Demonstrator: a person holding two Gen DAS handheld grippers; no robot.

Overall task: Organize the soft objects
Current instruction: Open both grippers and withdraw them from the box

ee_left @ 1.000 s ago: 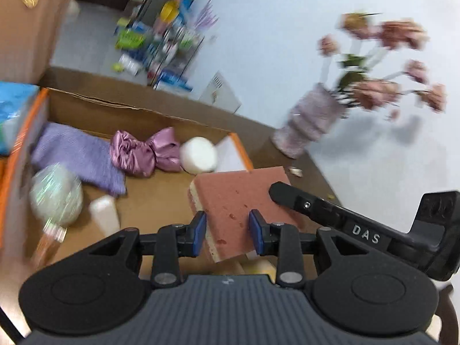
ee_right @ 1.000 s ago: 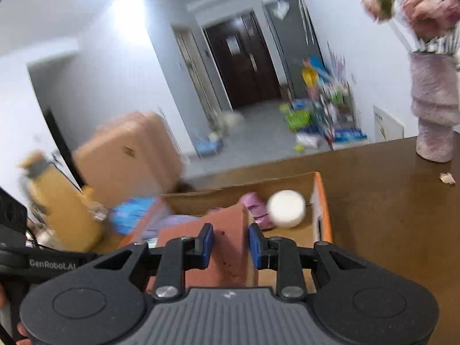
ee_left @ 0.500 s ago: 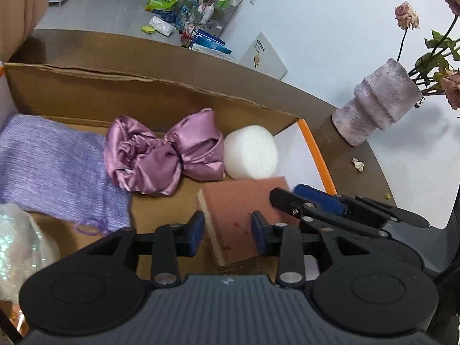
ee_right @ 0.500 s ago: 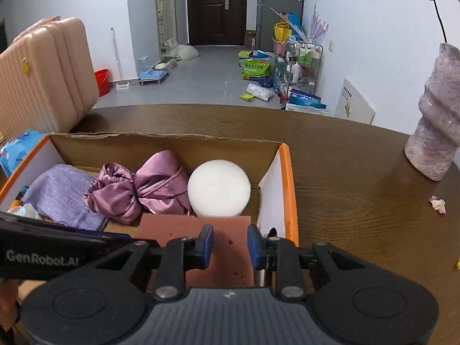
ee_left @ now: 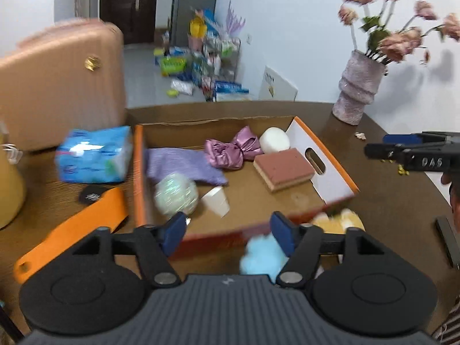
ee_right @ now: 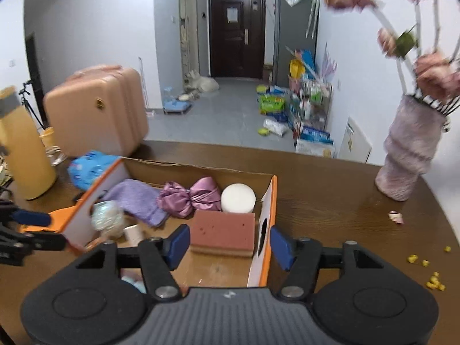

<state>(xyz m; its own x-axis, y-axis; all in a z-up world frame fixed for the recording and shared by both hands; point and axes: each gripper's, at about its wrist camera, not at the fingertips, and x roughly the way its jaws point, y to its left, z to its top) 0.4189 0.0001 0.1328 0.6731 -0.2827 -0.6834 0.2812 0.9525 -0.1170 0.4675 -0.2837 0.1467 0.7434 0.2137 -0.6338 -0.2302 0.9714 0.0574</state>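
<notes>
Over the box [ee_left: 330, 169], both grippers' fingers [ee_left: 175, 231] just opened wide, sponge [ee_right: 222, 231] released

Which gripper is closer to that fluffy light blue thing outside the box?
Left. The left gripper hangs open just above the light blue thing; the right gripper is over the box.

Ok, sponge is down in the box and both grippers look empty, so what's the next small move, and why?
Probably lower the left gripper, whose jaws have just been opening and hold nothing, onto the light blue fluffy item just under it. That item and the yellow soft item lie on the table outside the cardboard box, while the sponge already rests inside.
</notes>
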